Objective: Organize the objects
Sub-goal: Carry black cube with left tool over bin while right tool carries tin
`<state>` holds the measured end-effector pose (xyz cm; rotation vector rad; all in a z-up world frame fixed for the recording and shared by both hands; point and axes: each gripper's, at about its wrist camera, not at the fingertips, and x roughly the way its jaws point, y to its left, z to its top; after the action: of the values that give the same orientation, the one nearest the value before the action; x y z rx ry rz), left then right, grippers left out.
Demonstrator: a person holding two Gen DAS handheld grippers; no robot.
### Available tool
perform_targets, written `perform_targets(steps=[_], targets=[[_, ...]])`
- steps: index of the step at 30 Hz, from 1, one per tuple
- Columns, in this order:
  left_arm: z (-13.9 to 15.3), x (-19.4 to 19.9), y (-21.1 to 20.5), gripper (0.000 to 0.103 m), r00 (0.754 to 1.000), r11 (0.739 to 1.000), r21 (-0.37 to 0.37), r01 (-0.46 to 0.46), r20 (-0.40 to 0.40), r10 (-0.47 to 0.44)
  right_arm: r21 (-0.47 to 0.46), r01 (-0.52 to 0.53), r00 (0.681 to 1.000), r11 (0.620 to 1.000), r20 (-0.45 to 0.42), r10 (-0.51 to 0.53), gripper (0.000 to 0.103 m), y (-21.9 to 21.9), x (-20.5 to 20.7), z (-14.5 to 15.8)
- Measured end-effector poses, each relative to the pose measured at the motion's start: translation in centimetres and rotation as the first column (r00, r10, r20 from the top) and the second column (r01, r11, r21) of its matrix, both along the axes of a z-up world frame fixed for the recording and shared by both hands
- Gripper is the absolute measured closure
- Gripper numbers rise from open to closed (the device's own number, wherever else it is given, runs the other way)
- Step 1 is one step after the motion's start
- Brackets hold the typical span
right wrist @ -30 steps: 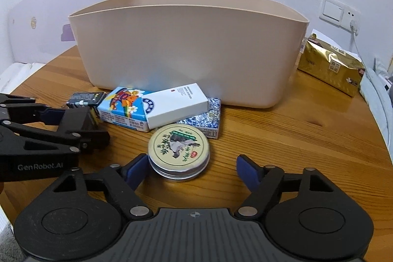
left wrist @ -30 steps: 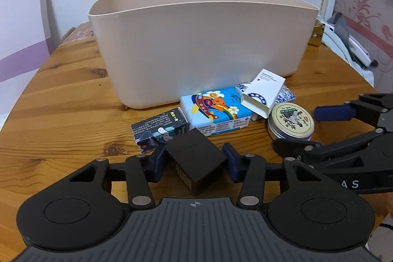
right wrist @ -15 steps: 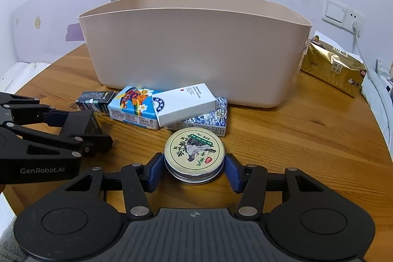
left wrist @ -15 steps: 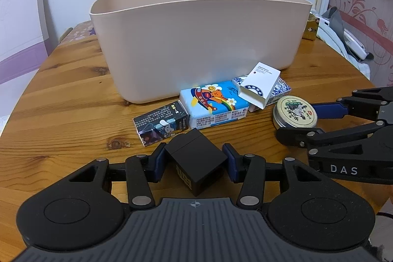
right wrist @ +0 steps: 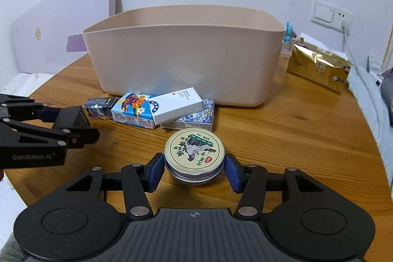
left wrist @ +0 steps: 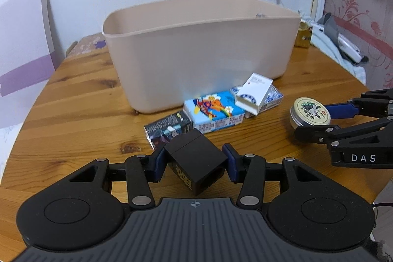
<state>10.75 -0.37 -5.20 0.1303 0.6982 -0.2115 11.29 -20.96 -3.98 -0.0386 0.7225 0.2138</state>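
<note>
My left gripper (left wrist: 195,161) is shut on a small black box (left wrist: 196,160) and holds it above the wooden table. It also shows in the right wrist view (right wrist: 73,125). My right gripper (right wrist: 194,170) is shut on a round tin (right wrist: 194,154) with a plant picture on its lid, lifted off the table; the tin also shows in the left wrist view (left wrist: 310,113). A large beige bin (left wrist: 201,48) stands behind. Before it lie a dark box (left wrist: 167,130), a blue cartoon pack (left wrist: 213,112), a white box (left wrist: 255,95) and a blue-patterned pack (right wrist: 196,118).
The round wooden table (right wrist: 282,136) has its edge close at front and right. A gold foil pack (right wrist: 319,66) lies at the back right beside the bin. A purple-white board (left wrist: 22,41) leans on the wall at left. A wall socket with cable (right wrist: 343,23) is at the back right.
My right gripper closed on the tin and lifted it. My left gripper rose and drew back with the black box; the bin now looks farther off.
</note>
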Motion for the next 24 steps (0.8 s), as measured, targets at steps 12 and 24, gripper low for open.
perform_targets(steps=[12, 24], targets=[[5.0, -1.4, 0.7, 0.054, 0.992, 1.000, 0.002, 0.017, 0.124, -0.017, 0.037, 0.014, 0.993, 0.999, 0.120, -0.019, 0.052, -1.7, -1.9, 4.6], [9.9, 0.2, 0.7, 0.054, 0.971, 1.000, 0.012, 0.024, 0.238, -0.026, 0.056, 0.025, 0.973, 0.998, 0.226, -0.037, 0.052, -1.7, -0.1, 9.3]])
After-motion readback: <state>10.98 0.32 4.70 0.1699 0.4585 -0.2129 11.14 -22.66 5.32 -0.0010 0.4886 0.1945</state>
